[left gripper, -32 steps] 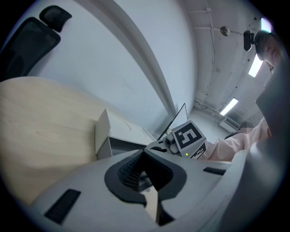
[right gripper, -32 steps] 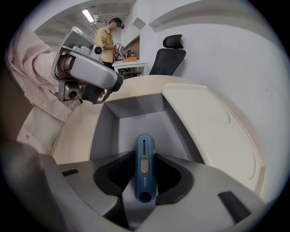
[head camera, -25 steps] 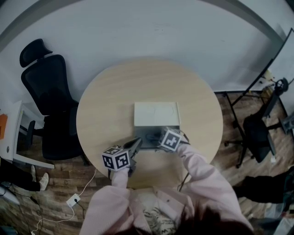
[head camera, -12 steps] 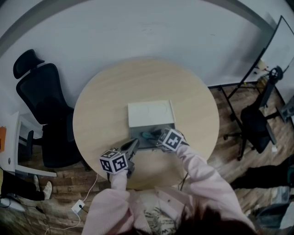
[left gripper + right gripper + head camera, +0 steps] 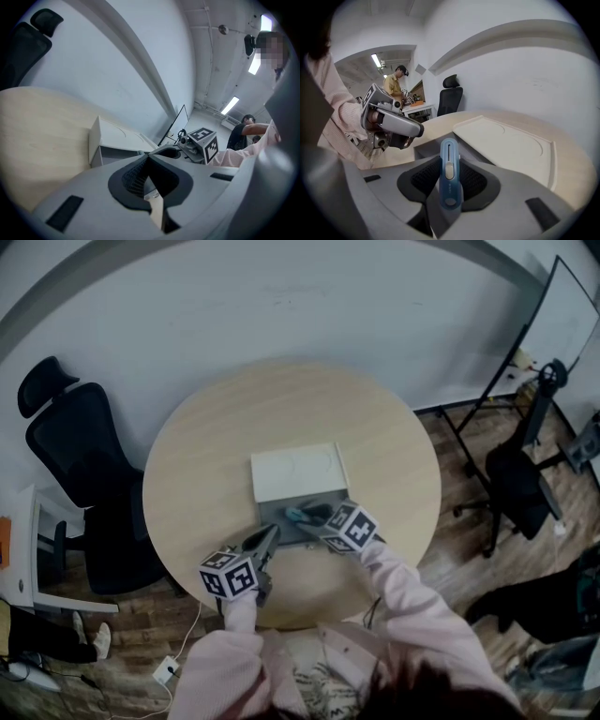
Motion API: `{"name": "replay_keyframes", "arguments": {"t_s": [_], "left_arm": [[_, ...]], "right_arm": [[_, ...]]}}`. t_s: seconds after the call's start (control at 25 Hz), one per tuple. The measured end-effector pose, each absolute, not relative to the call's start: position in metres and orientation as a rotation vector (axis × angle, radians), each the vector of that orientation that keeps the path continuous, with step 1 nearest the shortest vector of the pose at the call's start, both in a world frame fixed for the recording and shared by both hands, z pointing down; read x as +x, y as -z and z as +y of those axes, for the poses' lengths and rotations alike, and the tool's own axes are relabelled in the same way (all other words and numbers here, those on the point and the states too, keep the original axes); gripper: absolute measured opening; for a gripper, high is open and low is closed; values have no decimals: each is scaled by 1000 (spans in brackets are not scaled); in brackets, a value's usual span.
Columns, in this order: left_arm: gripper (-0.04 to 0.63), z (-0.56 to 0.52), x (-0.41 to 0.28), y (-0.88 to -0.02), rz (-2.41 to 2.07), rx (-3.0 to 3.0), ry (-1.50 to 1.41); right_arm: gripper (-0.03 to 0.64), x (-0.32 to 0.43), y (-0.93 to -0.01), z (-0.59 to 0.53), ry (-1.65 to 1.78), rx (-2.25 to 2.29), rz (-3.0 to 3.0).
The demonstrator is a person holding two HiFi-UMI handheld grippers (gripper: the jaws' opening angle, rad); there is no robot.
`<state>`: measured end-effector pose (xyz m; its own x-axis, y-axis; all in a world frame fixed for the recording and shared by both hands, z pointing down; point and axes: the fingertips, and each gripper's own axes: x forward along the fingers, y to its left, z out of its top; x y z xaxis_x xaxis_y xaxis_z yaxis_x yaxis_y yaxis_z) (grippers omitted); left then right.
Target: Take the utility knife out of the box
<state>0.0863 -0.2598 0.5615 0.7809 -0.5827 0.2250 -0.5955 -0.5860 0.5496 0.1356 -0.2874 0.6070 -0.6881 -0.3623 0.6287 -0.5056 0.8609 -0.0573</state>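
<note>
**Stock on view: round table, opened box, knife in grip**

1. Round table, pale wood, filling the middle of the head view. Around it are a grey wall above and plank floor below.
2. Office chair, black with a headrest, at the left edge of the frame, just beside the table rim.
3. Second dark chair at the right edge, well apart from the table. A whiteboard on a black stand sits in the upper right corner.
4. Box, at the centre of the table. Its white lid lies flat on the far side, and its grey open compartment is on the near side, toward the person.
5. Left gripper, lower centre-left of the frame, just beside the near left corner of the box. Its own view shows the dark ribbed pads drawn together at the tips with nothing between them, only bare tabletop below.
6. Right gripper, lower centre, reaching over the grey compartment from the near right.
7. Utility knife, blue body with a pale slider. Both pads of the right gripper are clamped on it, and it stands out beyond the jaw tips. In the head view it sits over the open compartment. Whether it clears the box wall cannot be told.
</note>
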Motion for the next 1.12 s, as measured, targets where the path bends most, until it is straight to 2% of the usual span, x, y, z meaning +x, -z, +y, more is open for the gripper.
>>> {"name": "replay_keyframes", "arguments": {"t_s": [1.12], "left_arm": [[0,-253,89,-532,-864,2460,22]], "right_arm": [[144,149,-532,-273,-566,926,-2787]]}}
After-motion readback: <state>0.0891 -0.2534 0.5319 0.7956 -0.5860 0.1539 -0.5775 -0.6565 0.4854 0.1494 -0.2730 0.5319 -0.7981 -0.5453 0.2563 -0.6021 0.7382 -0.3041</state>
